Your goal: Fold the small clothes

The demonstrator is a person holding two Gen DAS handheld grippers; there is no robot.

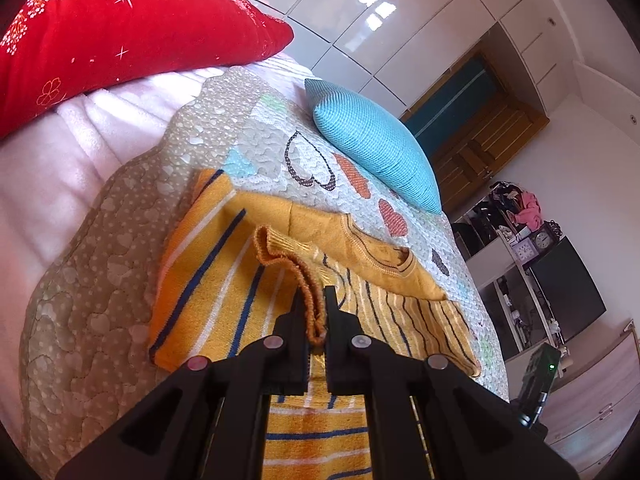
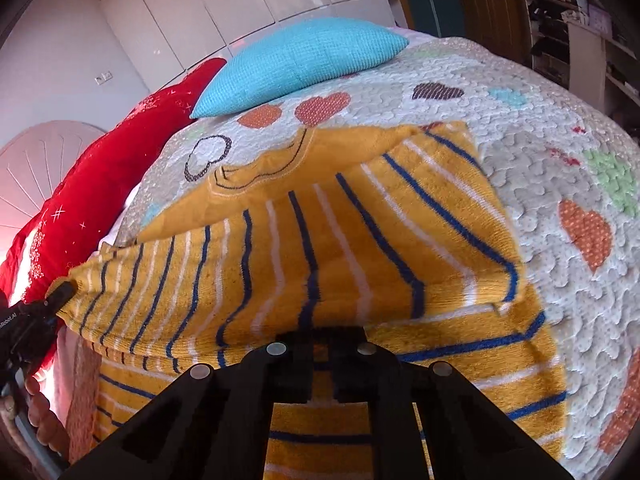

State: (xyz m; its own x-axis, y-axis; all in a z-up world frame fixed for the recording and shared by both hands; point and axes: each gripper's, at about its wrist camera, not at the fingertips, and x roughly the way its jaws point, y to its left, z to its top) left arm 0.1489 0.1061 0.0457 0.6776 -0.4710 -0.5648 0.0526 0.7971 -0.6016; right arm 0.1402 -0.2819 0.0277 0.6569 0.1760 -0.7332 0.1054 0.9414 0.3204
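A red pillow [image 1: 120, 28] lies far left on the bed [image 1: 80, 280], a blue pillow [image 1: 376, 148] further right. The yellow striped sweater [image 1: 208, 272] lies on the quilt [image 1: 256, 128], near edge lifted. The left hand-held gripper [image 1: 313, 304] pinches its ribbed hem [image 1: 280, 252]. The right hand-held gripper [image 2: 322, 334] is clamped on the sweater's folded near edge.
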